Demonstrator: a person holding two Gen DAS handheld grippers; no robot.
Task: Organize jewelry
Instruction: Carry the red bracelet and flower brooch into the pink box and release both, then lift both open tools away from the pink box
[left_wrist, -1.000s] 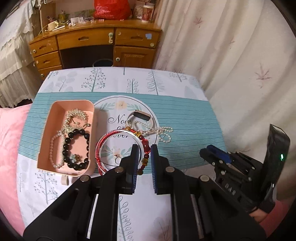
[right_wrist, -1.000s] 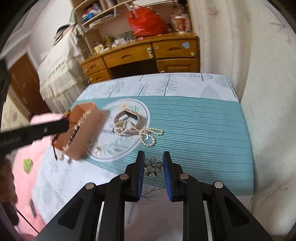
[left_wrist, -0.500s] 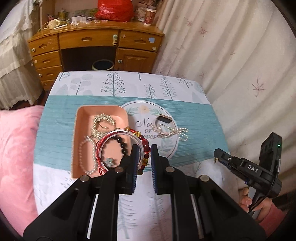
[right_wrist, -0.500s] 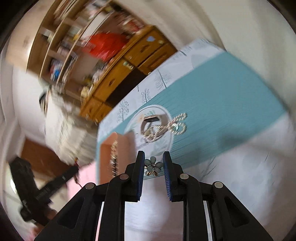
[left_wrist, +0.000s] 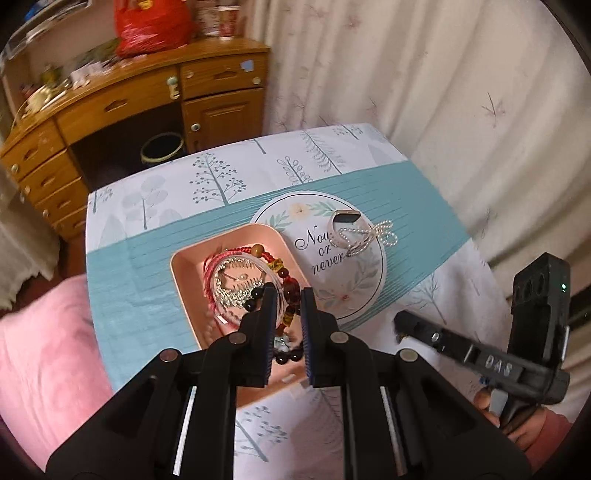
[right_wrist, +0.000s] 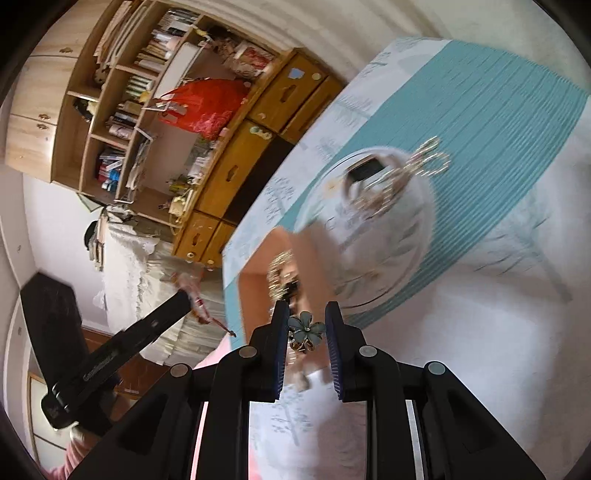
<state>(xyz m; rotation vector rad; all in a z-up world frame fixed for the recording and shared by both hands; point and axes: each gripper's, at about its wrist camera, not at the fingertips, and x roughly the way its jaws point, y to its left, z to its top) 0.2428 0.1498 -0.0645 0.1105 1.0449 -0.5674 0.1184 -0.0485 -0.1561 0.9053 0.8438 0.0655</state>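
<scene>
Since the earlier frame, the red bead bracelets (left_wrist: 286, 284) have been carried over the pink tray (left_wrist: 192, 291), clamped in the left tongs (left_wrist: 289, 295). Farther right, a blue flower brooch (right_wrist: 306, 328) is gripped by the right tongs (right_wrist: 306, 325), rolled above the surface (right_wrist: 480, 332).

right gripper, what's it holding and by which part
The right gripper holds a blue-grey flower brooch, pinched across its petals on either side.

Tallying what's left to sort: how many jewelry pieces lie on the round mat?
2: a dark-faced band at the mat's far side, and a pearl strand draped over it, trailing off the edge.
</scene>
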